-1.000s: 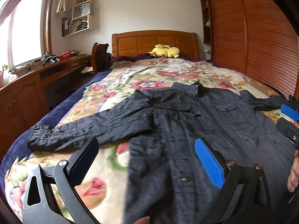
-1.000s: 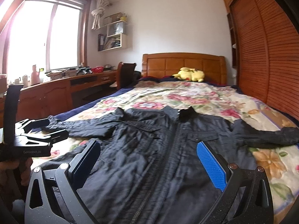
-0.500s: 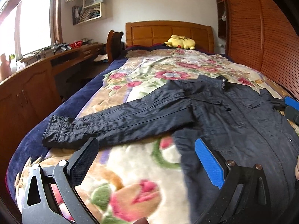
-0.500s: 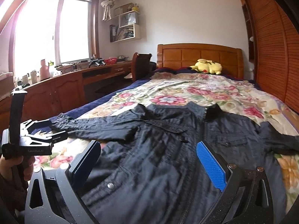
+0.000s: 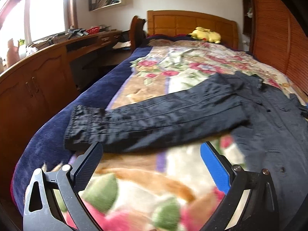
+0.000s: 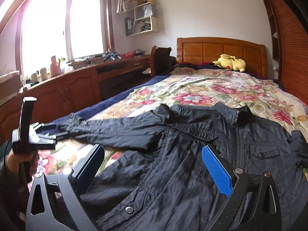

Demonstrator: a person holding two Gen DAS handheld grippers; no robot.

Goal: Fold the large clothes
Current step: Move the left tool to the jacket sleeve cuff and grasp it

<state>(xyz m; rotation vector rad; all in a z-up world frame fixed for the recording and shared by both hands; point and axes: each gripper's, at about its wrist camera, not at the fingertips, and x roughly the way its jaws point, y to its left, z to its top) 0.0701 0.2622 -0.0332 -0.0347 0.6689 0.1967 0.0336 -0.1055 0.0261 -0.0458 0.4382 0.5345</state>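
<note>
A black jacket (image 6: pixel 192 154) lies flat, front up and zipped, on the floral bedspread (image 6: pixel 202 92). Its left sleeve (image 5: pixel 163 119) stretches out toward the bed's left edge, ending in an elastic cuff (image 5: pixel 82 123). My left gripper (image 5: pixel 152 159) is open and empty, just short of that sleeve near the cuff; it also shows in the right wrist view (image 6: pixel 50 130), close to the cuff (image 6: pixel 73 121). My right gripper (image 6: pixel 152 161) is open and empty, low over the jacket's lower front.
A wooden desk with cabinets (image 6: pixel 67 96) runs along the left wall under the window. A chair (image 6: pixel 159 59) stands by the headboard (image 6: pixel 221 52). A yellow plush toy (image 6: pixel 230 62) lies at the bed's head. Slatted wooden wardrobe doors (image 5: pixel 279 38) line the right side.
My left gripper has swung left from over the jacket's body to the outstretched left sleeve and come closer to the cuff. My right gripper has shifted left and lower over the jacket's front.
</note>
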